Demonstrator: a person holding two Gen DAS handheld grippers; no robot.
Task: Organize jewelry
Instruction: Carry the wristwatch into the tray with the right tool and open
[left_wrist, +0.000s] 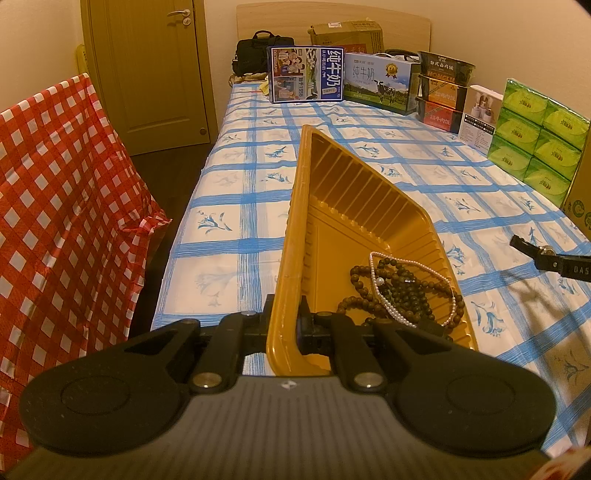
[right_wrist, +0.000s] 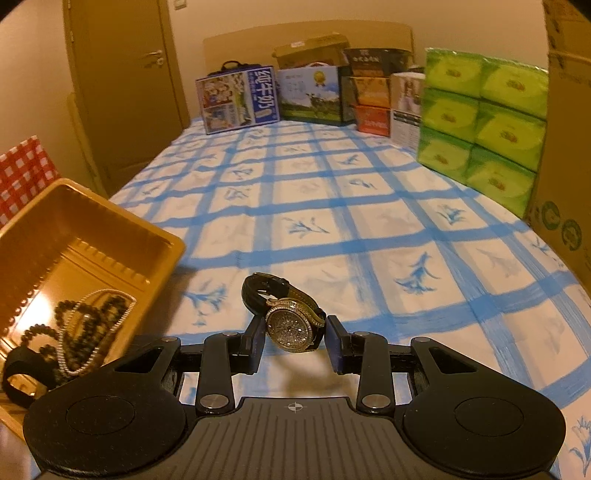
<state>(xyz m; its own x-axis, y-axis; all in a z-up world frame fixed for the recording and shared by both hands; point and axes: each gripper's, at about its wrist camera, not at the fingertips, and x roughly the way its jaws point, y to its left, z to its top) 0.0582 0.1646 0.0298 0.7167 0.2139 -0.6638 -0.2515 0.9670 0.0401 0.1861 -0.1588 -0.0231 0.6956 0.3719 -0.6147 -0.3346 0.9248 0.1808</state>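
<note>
My left gripper (left_wrist: 286, 325) is shut on the near wall of a yellow plastic tray (left_wrist: 295, 206) and holds it tilted over the bed. Brown bead strands (left_wrist: 406, 291) and a pearl necklace (left_wrist: 391, 306) lie in its low corner. The tray (right_wrist: 122, 221) also shows at the left of the right wrist view, with the beads (right_wrist: 81, 332) and a black band (right_wrist: 18, 384) inside. A jewelled watch (right_wrist: 288, 325) with a dark strap sits between the fingers of my right gripper (right_wrist: 295, 343), whose jaws stand apart around it; its strap shows in the left wrist view (left_wrist: 532, 251).
The bed has a blue-checked white cover (right_wrist: 369, 229). Milk cartons (left_wrist: 306, 74), noodle boxes (left_wrist: 439, 92) and green tissue packs (left_wrist: 535, 140) stand along the far and right edges. A red-checked cloth (left_wrist: 55, 221) hangs at the left. A door (left_wrist: 147, 74) is behind.
</note>
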